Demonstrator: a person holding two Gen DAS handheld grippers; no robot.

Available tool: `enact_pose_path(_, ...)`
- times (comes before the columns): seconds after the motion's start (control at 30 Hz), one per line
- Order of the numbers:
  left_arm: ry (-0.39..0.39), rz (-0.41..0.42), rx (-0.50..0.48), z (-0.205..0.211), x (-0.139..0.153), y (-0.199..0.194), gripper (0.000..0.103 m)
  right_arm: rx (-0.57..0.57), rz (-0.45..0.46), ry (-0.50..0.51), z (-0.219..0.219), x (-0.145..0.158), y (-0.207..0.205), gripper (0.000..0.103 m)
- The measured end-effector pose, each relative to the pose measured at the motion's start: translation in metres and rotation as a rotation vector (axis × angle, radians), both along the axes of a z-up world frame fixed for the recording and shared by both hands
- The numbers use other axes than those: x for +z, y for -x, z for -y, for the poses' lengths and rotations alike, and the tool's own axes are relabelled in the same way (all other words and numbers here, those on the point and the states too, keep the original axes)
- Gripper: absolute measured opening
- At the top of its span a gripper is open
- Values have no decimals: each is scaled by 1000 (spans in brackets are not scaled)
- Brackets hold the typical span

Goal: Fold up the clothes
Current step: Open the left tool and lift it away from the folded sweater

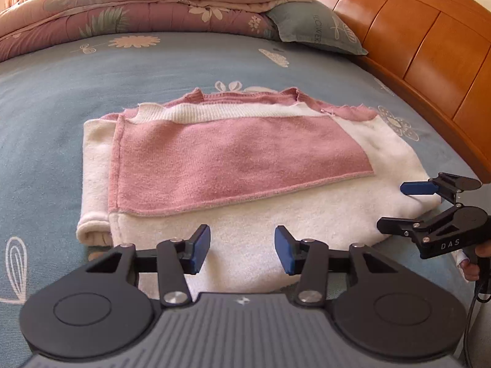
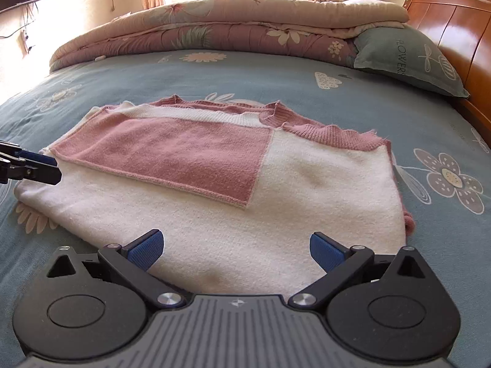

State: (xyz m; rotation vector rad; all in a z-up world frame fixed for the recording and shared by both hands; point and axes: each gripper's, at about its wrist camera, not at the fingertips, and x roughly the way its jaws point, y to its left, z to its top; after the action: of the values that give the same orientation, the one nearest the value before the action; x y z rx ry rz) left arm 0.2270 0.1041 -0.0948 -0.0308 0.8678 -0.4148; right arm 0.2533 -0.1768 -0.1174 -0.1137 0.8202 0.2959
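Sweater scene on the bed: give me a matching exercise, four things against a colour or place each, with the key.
Things:
1. sweater
2. pillow
3. quilt
4. headboard

Descriptions:
A. orange-brown wood, along the bed's right side
B. grey-blue, printed with the word FLOWERS
C. pink and white, lying partly folded on the sheet
D. floral, folded along the far edge under the window

Pairs: 1-C, 2-B, 3-D, 4-A

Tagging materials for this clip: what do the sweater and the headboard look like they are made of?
Sweater: soft knit, probably wool or acrylic; fuzzy pink and cream surface, ribbed collar and hem. Headboard: wood or wood veneer, glossy orange-brown varnish; panel seams and sheen show.
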Motion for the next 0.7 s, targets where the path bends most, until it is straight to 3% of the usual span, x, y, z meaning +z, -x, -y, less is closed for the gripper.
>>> enact_pose_path(0.2, 30, -10, -2, -10, -8, 15, 54, -30, 14, -45, 9, -8, 6, 103)
enact_pose_path(0.4, 3, -8, -21, 0, -7, 19, 66, -70, 41, -28, 3, -10, 7, 103)
enact_pose_path(0.53, -18, 5, -2, 5, -4, 20, 65, -74, 47, -5, 0, -8, 6, 103)
enact_pose_path(0.6, -44, 26, -11, 8, 2, 23, 63, -64, 44, 24, -3, -5, 6, 103)
enact_pose_path(0.7, -145, 98, -66, 14, 14, 34, 63, -9, 62, 115, -8, 6, 11, 103)
